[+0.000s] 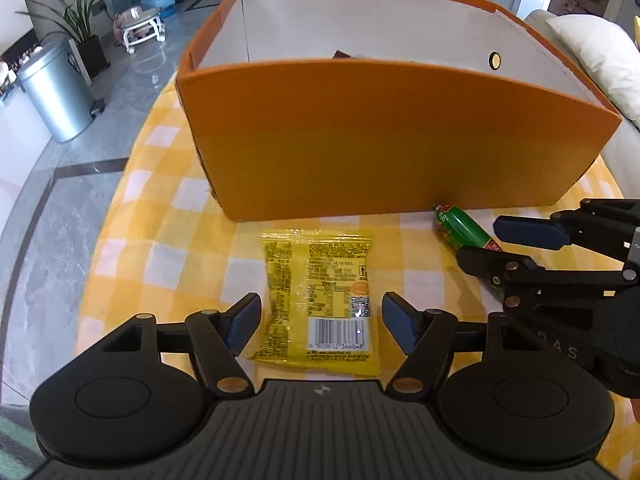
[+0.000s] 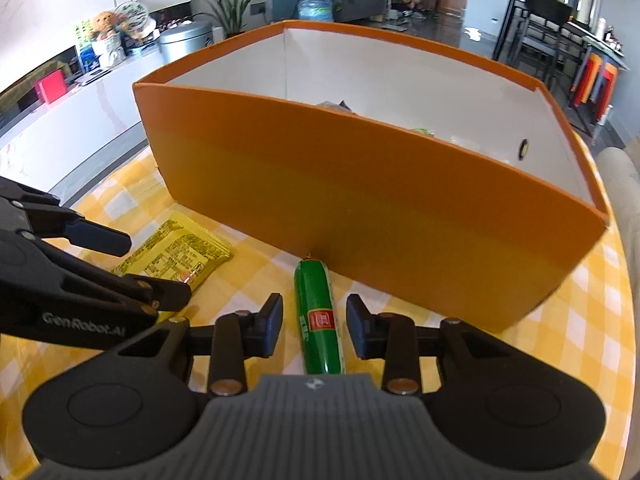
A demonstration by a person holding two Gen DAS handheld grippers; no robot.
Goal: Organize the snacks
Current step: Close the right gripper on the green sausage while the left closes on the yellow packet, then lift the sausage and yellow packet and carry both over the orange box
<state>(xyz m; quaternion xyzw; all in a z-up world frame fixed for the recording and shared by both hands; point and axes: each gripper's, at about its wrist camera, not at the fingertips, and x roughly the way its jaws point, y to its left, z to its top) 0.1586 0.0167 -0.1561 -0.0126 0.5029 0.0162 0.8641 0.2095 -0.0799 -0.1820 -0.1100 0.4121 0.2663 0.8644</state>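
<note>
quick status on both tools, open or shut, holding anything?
Left tool: open, straddling the flat yellow foil snack packet, not gripping it.
Right tool: open, straddling the green plastic-wrapped sausage stick, not gripping it.

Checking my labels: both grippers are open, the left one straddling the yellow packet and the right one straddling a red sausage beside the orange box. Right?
Nearly. The sausage is green, not red, as the right wrist view shows. The rest holds: left gripper open around the yellow packet, right gripper open, beside the orange box.

Yellow snack packet [image 1: 320,300] lies flat, barcode up, before the orange box [image 1: 380,136]; green sausage [image 2: 318,320] touches its wall
</note>
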